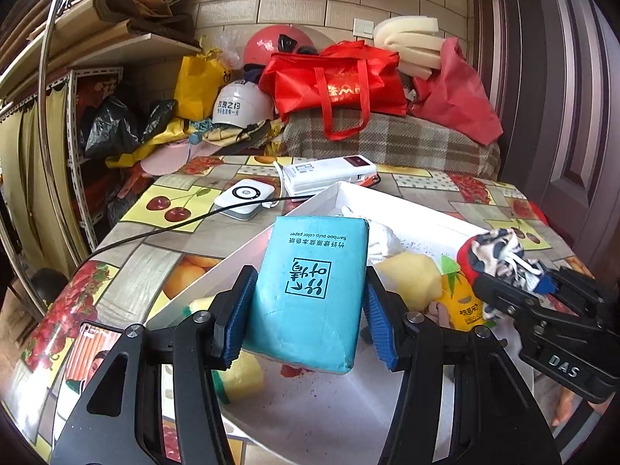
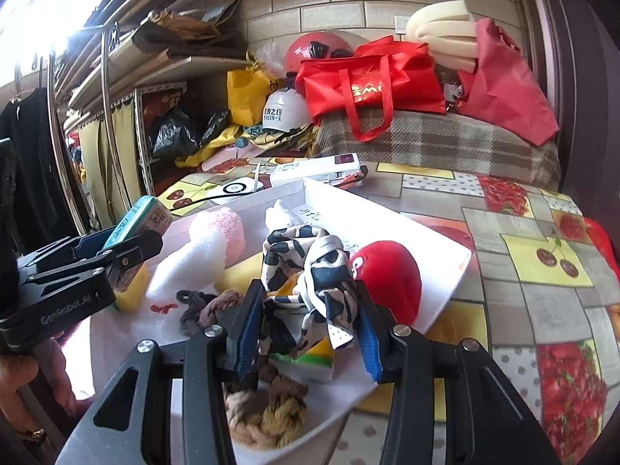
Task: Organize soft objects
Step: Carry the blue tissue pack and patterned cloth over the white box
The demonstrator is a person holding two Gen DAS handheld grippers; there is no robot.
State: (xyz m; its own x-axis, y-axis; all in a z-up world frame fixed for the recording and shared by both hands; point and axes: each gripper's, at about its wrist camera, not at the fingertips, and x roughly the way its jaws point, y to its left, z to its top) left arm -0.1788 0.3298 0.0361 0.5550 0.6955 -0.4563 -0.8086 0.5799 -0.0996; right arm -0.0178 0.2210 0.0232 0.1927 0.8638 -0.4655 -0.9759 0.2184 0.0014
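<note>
Mid-task: left gripper (image 1: pixel 306 310) clamps teal tissue pack (image 1: pixel 310 290), right gripper (image 2: pixel 310 321) clamps black-and-white patterned cloth (image 2: pixel 310 283), both above the shallow white box (image 2: pixel 445 271) already holding sponges and plush; placing remains.

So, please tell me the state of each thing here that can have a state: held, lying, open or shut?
left gripper: shut on the blue tissue pack
blue tissue pack: held, lifted above the tray
right gripper: shut on the cow-print cloth
cow-print cloth: held, crumpled
white tray: open, on the table
red plush toy: lying in the tray
brown rope: lying in the tray
</note>
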